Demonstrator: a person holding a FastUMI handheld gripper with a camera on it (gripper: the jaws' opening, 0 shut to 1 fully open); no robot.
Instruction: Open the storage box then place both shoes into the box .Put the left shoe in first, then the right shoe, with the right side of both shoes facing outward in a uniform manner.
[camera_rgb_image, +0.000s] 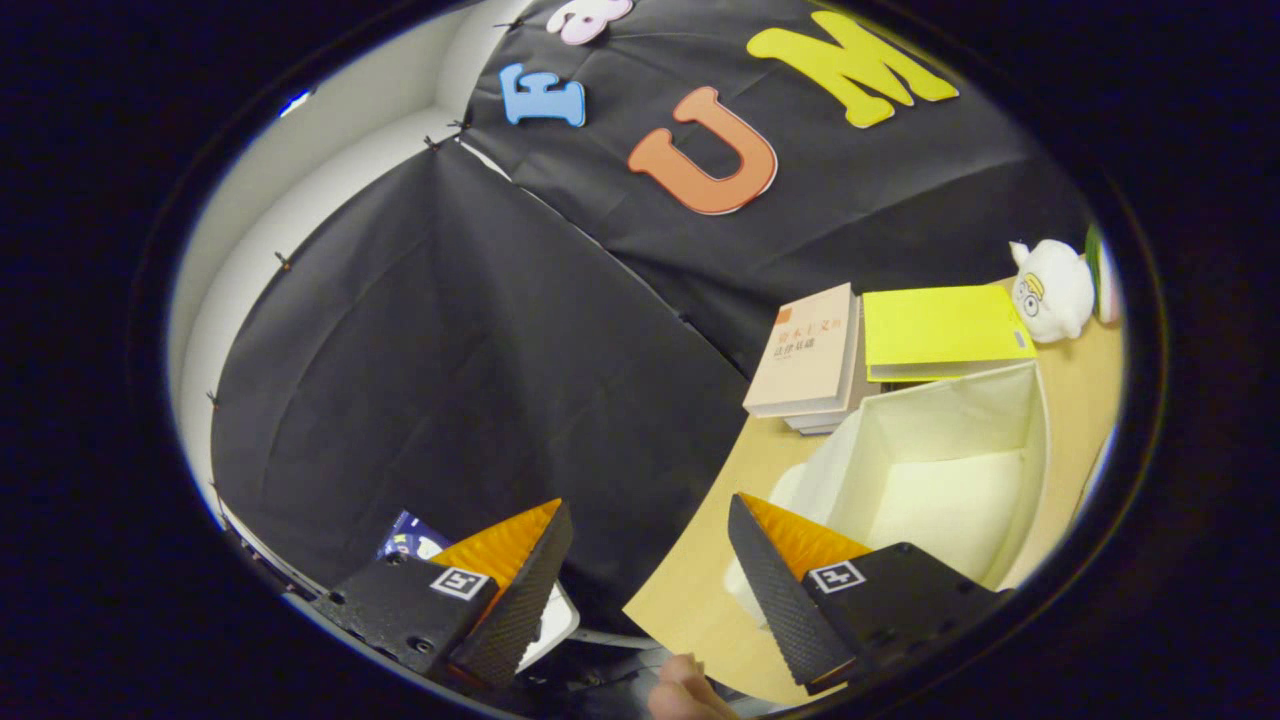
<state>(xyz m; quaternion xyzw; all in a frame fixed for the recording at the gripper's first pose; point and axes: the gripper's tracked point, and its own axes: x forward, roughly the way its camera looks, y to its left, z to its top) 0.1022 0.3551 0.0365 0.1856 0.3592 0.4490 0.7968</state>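
- Progress check – the box (940, 470) looks already open: no lid on it, top wide open, so I'd call step one done.
- Inside the box it's just bare pale lining as far as I can see – no shoe in there, so both shoes are left to do, left one first.
- The gripper (650, 560) is released, fingers spread with nothing between them, tilted, sitting just in front of the box.
- Behind the box: books (810, 360), a yellow folder (940, 325), and a plush (1050, 290) off to the folder's side.
- The box rests on the table (690, 590).
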